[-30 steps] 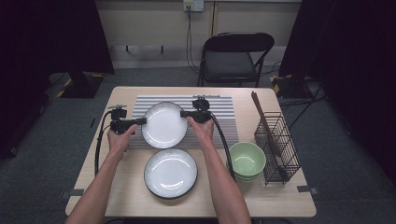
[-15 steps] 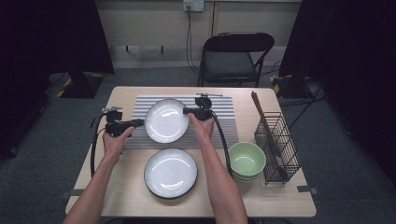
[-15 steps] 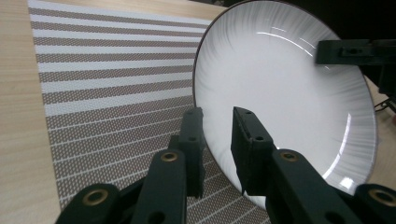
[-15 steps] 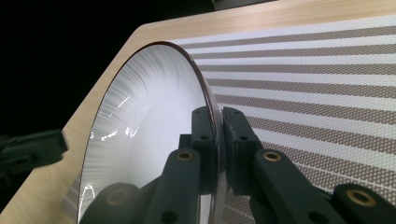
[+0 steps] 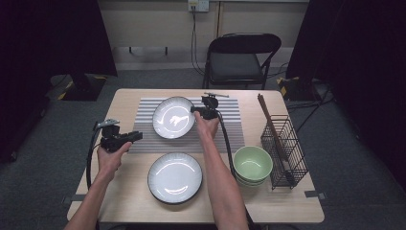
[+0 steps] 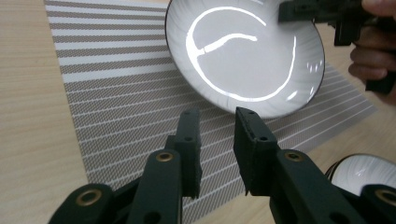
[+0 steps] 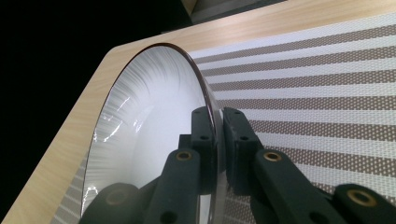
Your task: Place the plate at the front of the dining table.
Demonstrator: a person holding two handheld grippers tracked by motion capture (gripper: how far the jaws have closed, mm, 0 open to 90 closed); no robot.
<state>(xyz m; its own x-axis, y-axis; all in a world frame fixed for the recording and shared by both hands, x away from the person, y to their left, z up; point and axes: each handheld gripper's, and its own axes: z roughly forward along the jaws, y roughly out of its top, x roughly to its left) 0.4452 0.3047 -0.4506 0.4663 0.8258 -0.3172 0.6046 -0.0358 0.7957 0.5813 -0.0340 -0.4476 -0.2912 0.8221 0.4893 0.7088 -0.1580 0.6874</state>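
Observation:
A white plate with a dark rim hangs tilted over the striped mat. My right gripper is shut on its right rim, which the right gripper view shows pinched between the pads at the gripper, with the plate standing edge-on. My left gripper sits to the left of the plate, clear of it. Its jaws have just been opening and nothing lies between them. In the left gripper view, the gripper points at the plate across a gap.
A second plate lies flat on the table near the front edge. Stacked green bowls stand to its right. A black wire basket with wooden sticks stands at the far right. A folding chair stands behind the table.
My left gripper has let go of the plate's left rim and drawn back to the left. The right gripper has carried the plate slightly farther back over the mat.

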